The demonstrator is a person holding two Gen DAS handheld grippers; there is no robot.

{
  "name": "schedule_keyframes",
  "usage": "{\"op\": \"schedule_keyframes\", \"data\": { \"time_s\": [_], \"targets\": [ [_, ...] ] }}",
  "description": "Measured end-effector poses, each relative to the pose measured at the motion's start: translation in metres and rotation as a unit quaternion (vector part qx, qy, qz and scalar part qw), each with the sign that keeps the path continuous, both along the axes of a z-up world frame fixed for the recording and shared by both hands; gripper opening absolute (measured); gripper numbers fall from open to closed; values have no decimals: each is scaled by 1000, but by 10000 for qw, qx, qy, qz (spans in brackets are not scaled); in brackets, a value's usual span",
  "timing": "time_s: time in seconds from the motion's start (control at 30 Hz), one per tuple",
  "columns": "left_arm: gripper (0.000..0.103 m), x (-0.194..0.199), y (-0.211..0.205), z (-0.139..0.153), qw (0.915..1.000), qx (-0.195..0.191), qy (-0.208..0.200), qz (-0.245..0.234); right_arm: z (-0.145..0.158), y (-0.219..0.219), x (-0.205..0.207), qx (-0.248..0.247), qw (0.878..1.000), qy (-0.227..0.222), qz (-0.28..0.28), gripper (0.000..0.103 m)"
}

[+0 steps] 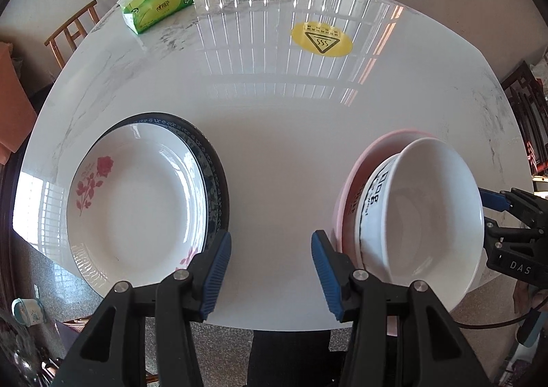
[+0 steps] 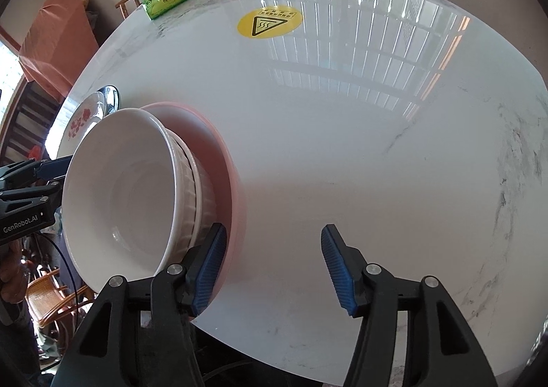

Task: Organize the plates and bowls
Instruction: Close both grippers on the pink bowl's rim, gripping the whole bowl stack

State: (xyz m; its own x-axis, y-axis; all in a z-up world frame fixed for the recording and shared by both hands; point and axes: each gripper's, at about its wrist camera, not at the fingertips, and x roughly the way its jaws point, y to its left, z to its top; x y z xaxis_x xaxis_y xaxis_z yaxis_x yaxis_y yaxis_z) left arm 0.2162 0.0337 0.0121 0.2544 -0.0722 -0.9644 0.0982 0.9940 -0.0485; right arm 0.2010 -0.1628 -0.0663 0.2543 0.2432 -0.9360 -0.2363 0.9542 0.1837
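Both grippers, left (image 1: pixel 270 270) and right (image 2: pixel 274 270), jaws spread wide, empty; bowl stack (image 2: pixel 137 188) beside right

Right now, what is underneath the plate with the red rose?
A dark plate with a blue patterned rim sits under the rose plate; only its right edge shows, the rest is covered.

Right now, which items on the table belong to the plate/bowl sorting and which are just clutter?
Job items:
- rose-print plate, stacked on the blue-patterned plate
- white bowl on a ribbed white bowl, both in the pink bowl

Lying about:
- green tissue pack
- yellow hot-surface sticker on the marble table
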Motion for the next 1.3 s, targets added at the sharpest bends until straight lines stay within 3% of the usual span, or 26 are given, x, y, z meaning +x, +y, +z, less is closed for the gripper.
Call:
{"op": "schedule_keyframes", "data": {
  "time_s": [0.07, 0.17, 0.4, 0.57, 0.87, 1.03, 1.2, 1.3],
  "targets": [
    [49, 1, 3, 1, 9992, -307, 252, 25, -1, -1, 0, 21, 10000, 52, -8, 59],
    [50, 0, 7, 7, 9990, -417, 124, 55, -4, -4, 1, 113, 9997, 196, -44, 62],
    [50, -6, 14, 6, 9977, -631, 251, 29, -6, -3, 1, 170, 9996, 211, -80, 64],
    [50, -12, 27, 11, 9911, -1288, 329, 107, -8, -4, 0, 237, 9993, 253, -108, 66],
    [51, -3, 7, -1, 9950, -967, 229, -36, -9, -4, -4, 277, 9993, 217, -101, 66],
    [50, -7, 10, -10, 9941, -1035, 135, 291, -7, -3, -5, 259, 9995, 180, -41, 61],
    [39, -12, 10, -12, 9908, -1237, 96, 537, -6, 0, -6, 221, 9997, 108, -9, 58],
    [42, -16, 7, -10, 9911, -1153, 7, 665, -6, -2, -5, 256, 9995, 156, -28, 57]
  ]
}}
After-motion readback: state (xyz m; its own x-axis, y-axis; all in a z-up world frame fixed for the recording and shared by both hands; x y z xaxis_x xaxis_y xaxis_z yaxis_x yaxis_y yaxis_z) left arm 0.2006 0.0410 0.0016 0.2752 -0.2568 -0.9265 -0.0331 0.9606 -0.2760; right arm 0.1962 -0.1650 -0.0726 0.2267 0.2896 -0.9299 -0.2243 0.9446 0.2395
